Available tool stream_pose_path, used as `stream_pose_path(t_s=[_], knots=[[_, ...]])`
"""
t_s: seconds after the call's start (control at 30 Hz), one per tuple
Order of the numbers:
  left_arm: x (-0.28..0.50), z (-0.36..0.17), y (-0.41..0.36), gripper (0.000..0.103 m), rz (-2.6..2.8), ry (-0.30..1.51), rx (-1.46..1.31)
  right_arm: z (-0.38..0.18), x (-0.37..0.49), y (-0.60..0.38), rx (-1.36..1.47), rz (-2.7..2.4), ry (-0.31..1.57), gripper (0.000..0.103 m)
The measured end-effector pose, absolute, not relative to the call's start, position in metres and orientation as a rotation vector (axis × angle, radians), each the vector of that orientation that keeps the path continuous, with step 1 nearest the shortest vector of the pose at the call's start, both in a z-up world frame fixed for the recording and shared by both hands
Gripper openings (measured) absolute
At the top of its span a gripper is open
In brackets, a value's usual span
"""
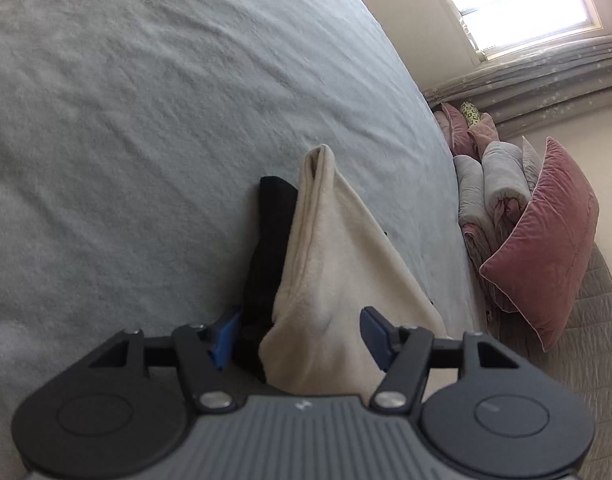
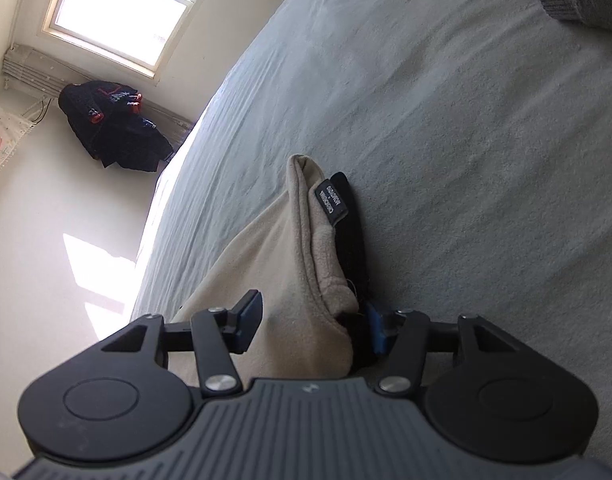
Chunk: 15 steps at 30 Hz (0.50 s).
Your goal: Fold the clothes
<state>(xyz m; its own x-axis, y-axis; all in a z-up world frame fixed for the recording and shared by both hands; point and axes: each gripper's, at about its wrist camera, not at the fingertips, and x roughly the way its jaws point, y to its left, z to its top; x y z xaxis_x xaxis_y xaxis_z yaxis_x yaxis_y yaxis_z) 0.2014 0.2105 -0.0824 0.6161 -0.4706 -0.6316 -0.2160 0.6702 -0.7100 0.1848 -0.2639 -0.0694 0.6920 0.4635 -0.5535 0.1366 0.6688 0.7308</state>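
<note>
Both your left hand-held gripper [image 1: 302, 336] and right hand-held gripper [image 2: 313, 328] stood apart, straddling the cream garment [image 1: 337, 264] on the bed [image 1: 146, 120].

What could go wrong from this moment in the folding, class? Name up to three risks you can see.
1. The jaws of both the left gripper and the right gripper stand wide around the cream garment, so the fold may slip loose.
2. The black cloth beneath could get pinched along with it.
3. The garment lies close to the bed edge and might slide off.
</note>
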Motion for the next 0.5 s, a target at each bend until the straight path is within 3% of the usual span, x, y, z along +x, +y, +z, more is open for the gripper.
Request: stream_pose_path(t_s=[0.03, 0.13, 0.5], knots=[[0.200, -0.081, 0.205, 0.033, -0.133, 0.909, -0.826, -0.067, 0.186, -0.256, 0.802, 0.185, 0.804, 0.032], [0.192, -0.072, 0.200, 0.026, -0.087, 0.885, -0.831, -0.060, 0.182, -0.248, 0.797, 0.140, 0.787, 0.026], [0.132, -0.037, 0.205, 0.025, -0.078, 0.967, -0.852, -0.016, 0.129, -0.250, 0.756, 0.143, 0.824, 0.023]])
